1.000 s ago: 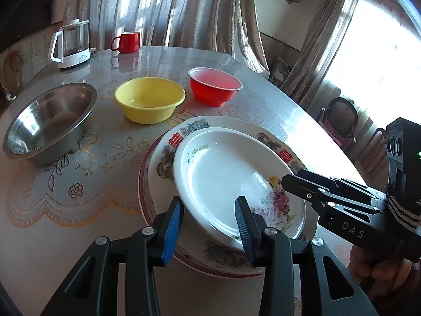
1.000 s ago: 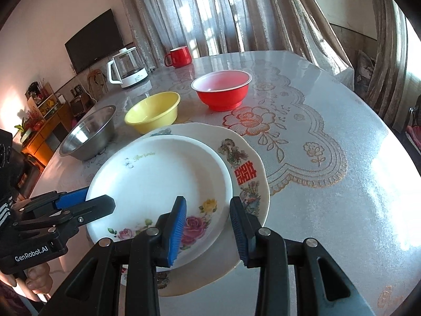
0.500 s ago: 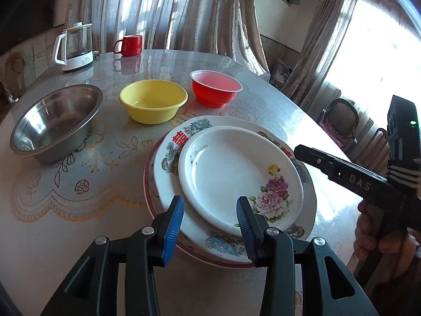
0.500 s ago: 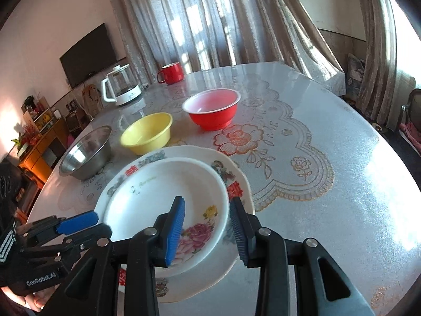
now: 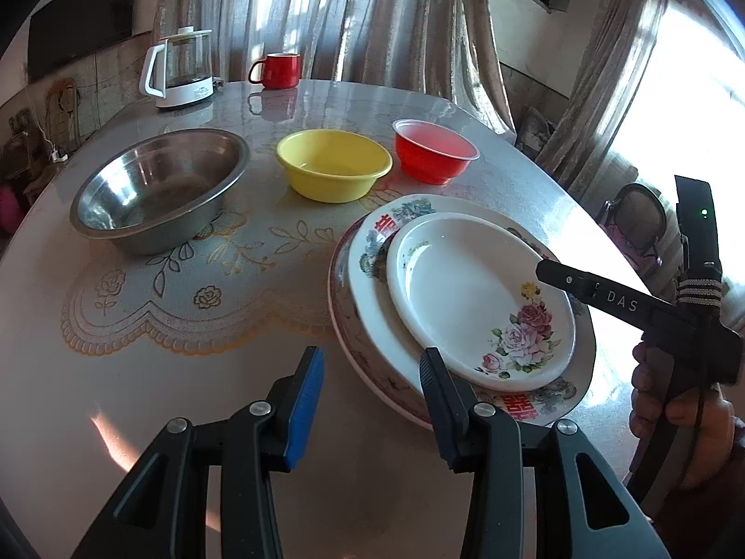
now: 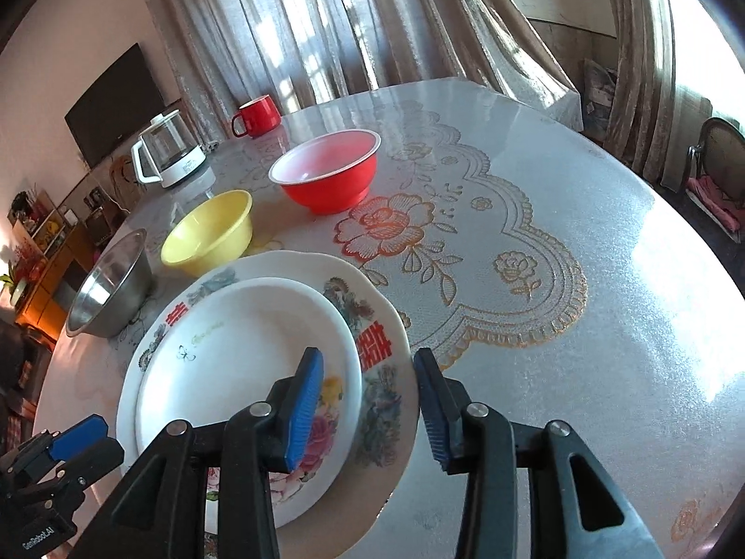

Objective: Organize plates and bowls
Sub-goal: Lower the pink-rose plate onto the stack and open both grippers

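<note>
Plates [image 5: 475, 298] sit stacked near the worktop [image 6: 582, 242] edge, bare cloth rightward; left gripper [image 5: 368, 400] and right gripper [image 6: 368, 405] jaws gape wide, holding nothing.

The white floral plate [image 5: 479, 300] now lies flat on the plate stack; the left gripper [image 5: 370, 393] and the right gripper [image 6: 368, 403] have moved back from it.

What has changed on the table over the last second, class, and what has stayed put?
Both tools have drawn back from the small white plate: the left tool has pulled away toward its own left, and the right tool has backed off and risen. Both are open and empty. The plate has settled flat on the large plate. The steel bowl, yellow bowl and red bowl are unmoved.
</note>
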The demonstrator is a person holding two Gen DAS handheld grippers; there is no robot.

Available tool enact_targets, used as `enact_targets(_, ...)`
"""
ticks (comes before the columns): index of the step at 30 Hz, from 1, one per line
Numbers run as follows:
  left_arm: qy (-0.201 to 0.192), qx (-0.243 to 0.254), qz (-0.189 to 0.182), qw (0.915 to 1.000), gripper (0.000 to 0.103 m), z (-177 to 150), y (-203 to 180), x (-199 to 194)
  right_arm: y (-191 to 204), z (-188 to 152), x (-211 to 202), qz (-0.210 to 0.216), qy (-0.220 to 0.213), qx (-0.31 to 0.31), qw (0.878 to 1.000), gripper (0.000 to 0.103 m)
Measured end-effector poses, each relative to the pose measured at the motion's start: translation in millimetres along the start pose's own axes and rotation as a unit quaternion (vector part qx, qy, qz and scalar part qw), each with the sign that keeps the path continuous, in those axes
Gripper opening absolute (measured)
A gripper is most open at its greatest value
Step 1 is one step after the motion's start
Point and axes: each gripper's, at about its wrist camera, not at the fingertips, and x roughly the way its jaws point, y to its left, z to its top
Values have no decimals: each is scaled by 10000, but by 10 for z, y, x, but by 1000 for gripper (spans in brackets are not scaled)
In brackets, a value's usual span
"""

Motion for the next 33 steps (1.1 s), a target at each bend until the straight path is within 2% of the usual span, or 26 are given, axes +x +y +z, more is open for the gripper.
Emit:
enact_targets(7,-34,-126,129,9998,44,-43,108,-76,93,-54,-41,-137,44,-254,9996,41)
enact_targets(16,-102,-247,206,9994,44,-95,230,-188,79,-45,-58,-129,69,-186,9997,41)
enact_targets(26,-171,-461,334,9982,45,-166,388,-319,216,-1,-237,-246,-247,-307,9989,45)
enact_targets(33,-241,-610,464,9968,45,-223,524,-427,457,-3,-330,141,-303,-543,9980,45)
